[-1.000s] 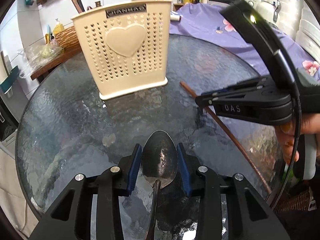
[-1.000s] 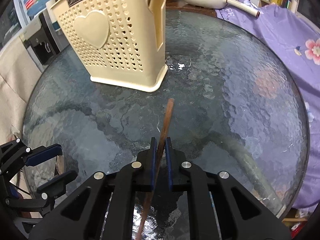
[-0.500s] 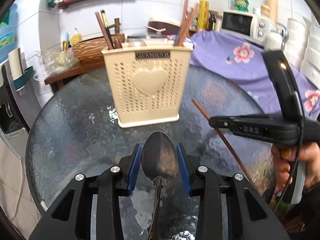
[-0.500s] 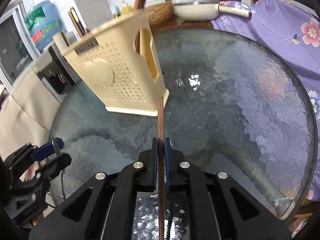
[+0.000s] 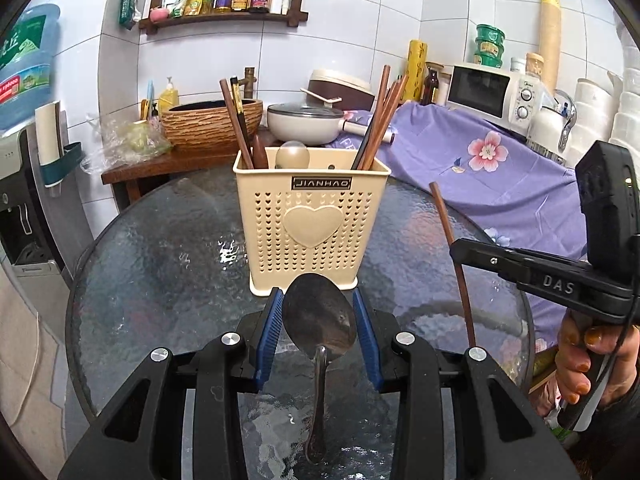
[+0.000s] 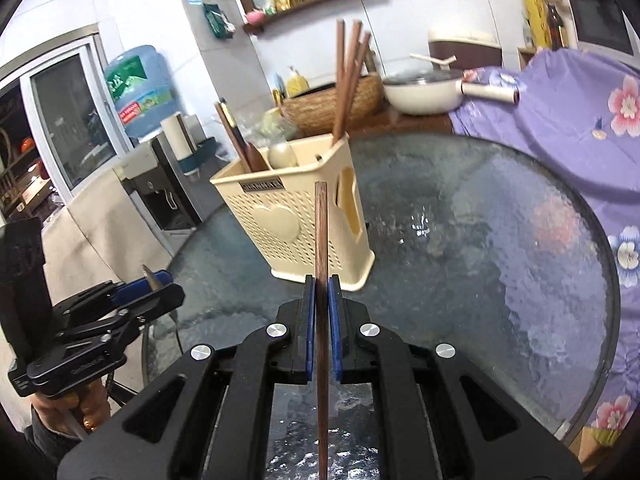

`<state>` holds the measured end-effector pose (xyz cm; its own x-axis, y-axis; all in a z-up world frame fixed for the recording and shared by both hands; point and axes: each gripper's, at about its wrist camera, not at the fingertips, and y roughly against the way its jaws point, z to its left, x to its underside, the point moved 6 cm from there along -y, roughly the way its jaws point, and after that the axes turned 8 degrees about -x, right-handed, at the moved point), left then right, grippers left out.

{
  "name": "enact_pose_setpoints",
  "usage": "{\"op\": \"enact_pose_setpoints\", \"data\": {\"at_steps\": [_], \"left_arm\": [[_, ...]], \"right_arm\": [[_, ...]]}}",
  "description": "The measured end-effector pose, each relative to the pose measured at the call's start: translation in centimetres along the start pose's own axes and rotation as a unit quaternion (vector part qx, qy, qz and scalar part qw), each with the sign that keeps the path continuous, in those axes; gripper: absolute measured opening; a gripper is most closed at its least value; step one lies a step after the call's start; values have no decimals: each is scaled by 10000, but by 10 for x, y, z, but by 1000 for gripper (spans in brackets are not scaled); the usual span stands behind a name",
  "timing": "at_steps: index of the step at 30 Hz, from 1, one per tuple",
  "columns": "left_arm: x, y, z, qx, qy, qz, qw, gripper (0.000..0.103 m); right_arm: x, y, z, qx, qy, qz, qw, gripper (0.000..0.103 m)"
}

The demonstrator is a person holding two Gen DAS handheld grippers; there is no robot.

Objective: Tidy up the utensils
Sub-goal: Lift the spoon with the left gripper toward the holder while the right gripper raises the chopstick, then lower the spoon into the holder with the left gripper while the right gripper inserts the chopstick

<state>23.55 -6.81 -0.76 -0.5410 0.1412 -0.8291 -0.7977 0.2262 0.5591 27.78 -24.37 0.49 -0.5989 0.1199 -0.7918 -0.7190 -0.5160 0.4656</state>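
Note:
A cream perforated utensil holder (image 5: 312, 224) (image 6: 296, 228) with a heart on its front stands on the round glass table (image 5: 160, 264) (image 6: 500, 240). Several brown chopsticks (image 5: 380, 120) (image 6: 348, 84) and a pale spoon bowl (image 5: 292, 156) stick out of it. My left gripper (image 5: 319, 312) is shut on a metal spoon (image 5: 319, 316), blue pads against the bowl's edges, handle hanging toward me. My right gripper (image 6: 321, 296) is shut on a brown chopstick (image 6: 321, 240) (image 5: 452, 248) that points up toward the holder. Both grippers hang above the table in front of the holder. Each shows in the other's view: left gripper (image 6: 156, 284), right gripper (image 5: 464, 246).
A purple floral cloth (image 5: 480, 168) (image 6: 568, 112) covers the counter at right, with a microwave (image 5: 492, 92) behind. A white pan (image 5: 308, 120), a woven basket (image 5: 212, 124) and a rice cooker (image 5: 340, 88) stand beyond the table. A water dispenser (image 6: 140, 92) is at left.
Both grippers have risen and tilted up, so the holder's top and the wall shelf came into view. The chopstick has swung from slanting across the table to nearly upright. Neither grip changed.

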Motion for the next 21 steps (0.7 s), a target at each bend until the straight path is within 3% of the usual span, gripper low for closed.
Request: {"op": "enact_pose_setpoints", "data": {"at_steps": [11,21], "left_arm": [[-21,11,-1,22,96,-223,9997,35],[-56,17,14,60,481,-457,9978,35]], "right_arm": [[-21,23,23,-201,221,-307,9991,7],[-58,35,48,-290,554,-539,9966,7]]}}
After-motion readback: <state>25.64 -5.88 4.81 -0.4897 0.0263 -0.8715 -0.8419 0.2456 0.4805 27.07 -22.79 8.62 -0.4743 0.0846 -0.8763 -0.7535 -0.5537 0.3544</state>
